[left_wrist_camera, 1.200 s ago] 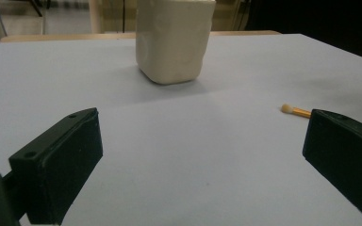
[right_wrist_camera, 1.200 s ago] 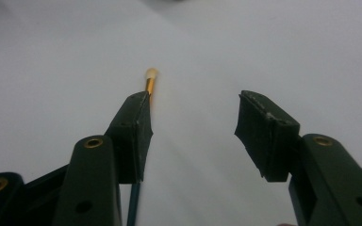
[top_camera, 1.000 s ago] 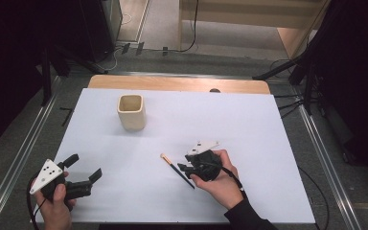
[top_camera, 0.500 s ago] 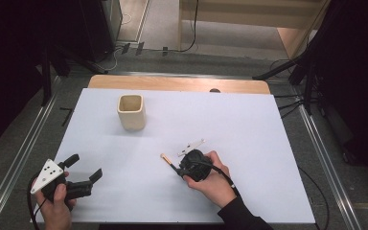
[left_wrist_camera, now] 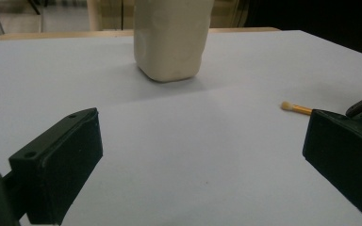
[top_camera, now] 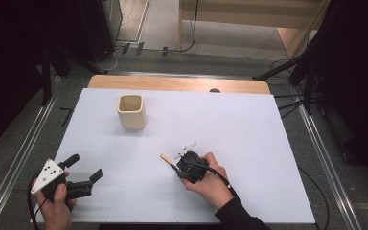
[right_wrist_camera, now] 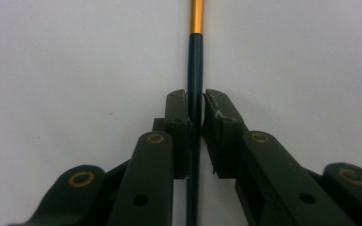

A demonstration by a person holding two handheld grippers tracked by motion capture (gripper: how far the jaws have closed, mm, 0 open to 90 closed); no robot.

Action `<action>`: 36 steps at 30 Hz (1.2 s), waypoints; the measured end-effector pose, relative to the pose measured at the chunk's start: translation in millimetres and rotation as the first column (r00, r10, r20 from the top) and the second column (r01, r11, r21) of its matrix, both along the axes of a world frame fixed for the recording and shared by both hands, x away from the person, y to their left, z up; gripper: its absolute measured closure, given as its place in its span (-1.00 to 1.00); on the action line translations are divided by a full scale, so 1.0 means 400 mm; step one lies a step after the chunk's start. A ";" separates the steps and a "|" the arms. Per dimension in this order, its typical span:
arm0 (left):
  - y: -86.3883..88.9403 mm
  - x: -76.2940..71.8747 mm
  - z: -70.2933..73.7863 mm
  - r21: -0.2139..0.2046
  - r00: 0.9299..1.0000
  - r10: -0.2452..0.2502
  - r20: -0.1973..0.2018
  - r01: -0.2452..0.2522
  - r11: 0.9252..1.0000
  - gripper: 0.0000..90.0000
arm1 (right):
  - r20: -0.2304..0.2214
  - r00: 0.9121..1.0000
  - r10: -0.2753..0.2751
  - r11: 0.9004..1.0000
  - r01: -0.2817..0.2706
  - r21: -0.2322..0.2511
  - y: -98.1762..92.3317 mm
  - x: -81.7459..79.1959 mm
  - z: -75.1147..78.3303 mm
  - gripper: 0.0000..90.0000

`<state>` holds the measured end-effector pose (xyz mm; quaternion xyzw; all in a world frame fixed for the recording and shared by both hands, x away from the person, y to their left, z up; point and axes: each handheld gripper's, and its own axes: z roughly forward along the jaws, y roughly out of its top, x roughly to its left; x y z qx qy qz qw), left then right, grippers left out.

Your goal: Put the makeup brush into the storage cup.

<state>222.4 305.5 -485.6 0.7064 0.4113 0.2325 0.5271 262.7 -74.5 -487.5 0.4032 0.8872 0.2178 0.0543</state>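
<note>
Moved: right tool (top_camera: 177, 166) down-left onto brush (right_wrist_camera: 195, 70), lower centre, jaws just closing | State: pinching dark handle lengthwise for lifting off worktop (top_camera: 249, 129) | Left tool (top_camera: 84, 167): spread, idle, lower left | Cup (top_camera: 132, 112): upright, upper left, likely destination

R claw (top_camera: 176, 167) clamped on brush (top_camera: 168, 160); L claw (top_camera: 84, 167) open.

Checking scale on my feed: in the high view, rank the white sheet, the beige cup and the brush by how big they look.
1. white sheet, by far the largest.
2. beige cup.
3. brush, a thin sliver, its handle partly hidden under the right gripper, so its full length is unsure.
</note>
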 end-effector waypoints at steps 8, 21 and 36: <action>-0.015 0.000 0.001 0.003 1.000 -0.009 0.000 0.009 1.000 -1.00 | 0.067 0.997 -0.032 0.999 0.034 -0.027 0.013 -0.025 -0.004 0.91; -0.137 0.020 0.019 0.032 0.996 -0.087 0.010 0.087 0.996 -1.00 | 0.171 0.983 -0.069 0.987 0.043 0.152 -0.050 -0.041 0.027 0.91; -0.249 0.067 0.030 0.068 0.988 -0.154 0.010 0.153 0.986 -1.00 | 0.231 0.969 -0.093 0.961 0.027 0.274 -0.086 -0.048 0.054 0.91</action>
